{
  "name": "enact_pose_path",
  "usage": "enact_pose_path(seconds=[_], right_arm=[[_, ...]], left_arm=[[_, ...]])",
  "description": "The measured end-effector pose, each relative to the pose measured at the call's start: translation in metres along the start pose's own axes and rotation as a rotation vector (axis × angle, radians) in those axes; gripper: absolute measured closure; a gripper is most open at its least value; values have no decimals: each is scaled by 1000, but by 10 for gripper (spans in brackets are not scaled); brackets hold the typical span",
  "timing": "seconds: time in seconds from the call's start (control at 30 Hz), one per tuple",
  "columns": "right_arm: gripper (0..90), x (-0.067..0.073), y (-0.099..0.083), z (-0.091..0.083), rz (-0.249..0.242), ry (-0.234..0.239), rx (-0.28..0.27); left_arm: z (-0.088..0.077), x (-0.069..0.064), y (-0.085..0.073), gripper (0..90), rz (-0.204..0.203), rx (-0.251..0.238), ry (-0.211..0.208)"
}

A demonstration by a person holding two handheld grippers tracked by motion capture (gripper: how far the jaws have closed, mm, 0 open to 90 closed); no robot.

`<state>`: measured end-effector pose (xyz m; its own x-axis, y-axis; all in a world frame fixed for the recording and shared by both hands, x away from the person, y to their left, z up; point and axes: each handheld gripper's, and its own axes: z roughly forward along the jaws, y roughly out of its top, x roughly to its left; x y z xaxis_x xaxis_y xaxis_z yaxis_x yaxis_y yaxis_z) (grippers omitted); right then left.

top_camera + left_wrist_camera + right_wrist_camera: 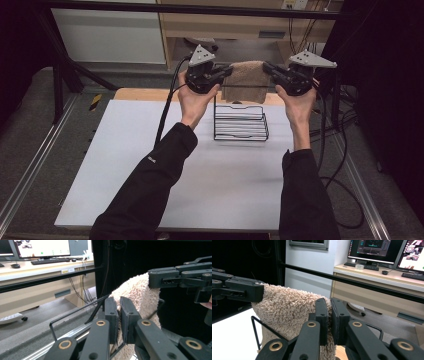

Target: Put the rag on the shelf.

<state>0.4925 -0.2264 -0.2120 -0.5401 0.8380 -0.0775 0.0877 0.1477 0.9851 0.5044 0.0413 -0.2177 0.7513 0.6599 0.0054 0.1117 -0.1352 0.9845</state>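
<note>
The person should keep both top corners level and the towel [246,80] taut while lowering it over the back rail of the wire rack [241,124] (on the white table [150,175]) — no slack. The left gripper [226,70] and the right gripper [267,68] are each clamped on a corner — the towel hangs between them above the rack.

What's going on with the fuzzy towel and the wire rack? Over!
Left gripper and right gripper both shut on the beige towel, one at each top corner. Towel hangs stretched above the black wire rack. Nothing in the way. Over.
</note>
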Motion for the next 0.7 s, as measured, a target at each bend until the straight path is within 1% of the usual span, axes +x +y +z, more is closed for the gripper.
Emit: enact_pose_path(seconds=[0.2,0.37,0.5,0.7], right_arm=[[847,2,-4,-7,-7,4,9],[844,5,-8,-13,-22,14,14],[842,7,-11,-19,-25,28,22],[838,11,-17,-25,-21,45,45]], left_arm=[[-2,-5,-4,844,10,14,-9],[-5,-9,-5,842,37,41,-12],[-8,-13,-7,840,47,65,-20],[-10,-14,-13,832,34,105,-30]])
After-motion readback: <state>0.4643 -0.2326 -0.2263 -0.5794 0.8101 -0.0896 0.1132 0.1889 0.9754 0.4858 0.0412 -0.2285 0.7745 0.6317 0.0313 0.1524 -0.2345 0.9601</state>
